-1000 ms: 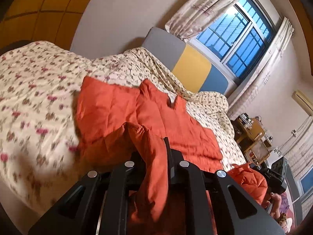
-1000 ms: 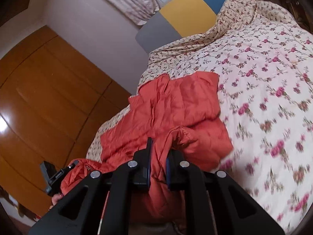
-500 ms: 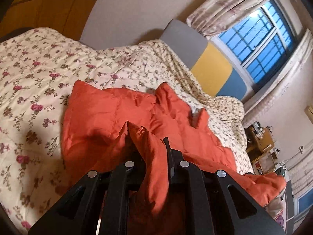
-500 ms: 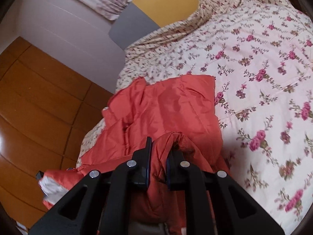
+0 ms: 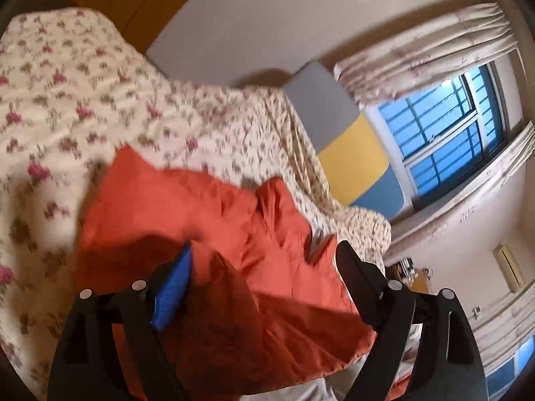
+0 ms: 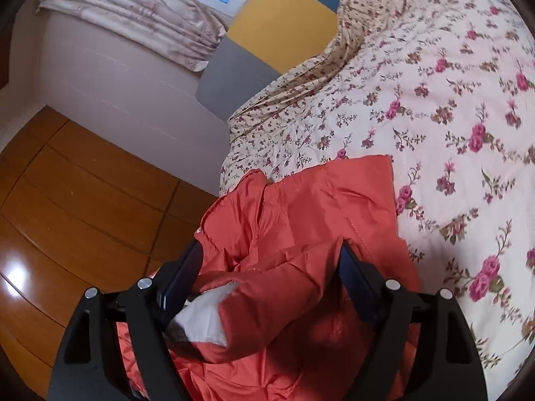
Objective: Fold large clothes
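Letting go of a first fold, the left gripper (image 5: 264, 260) and right gripper (image 6: 271, 260) are opening wide around the orange jacket (image 6: 301, 220) lying doubled on the flowered bed (image 6: 451, 100), with further folds apparently left.

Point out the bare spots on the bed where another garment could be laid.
Free: the flowered bedspread to the right of the orange jacket in the right wrist view, running up toward the headboard. Crowded: the near bed edge, where jacket folds lie between both opening grippers, left gripper and right gripper.
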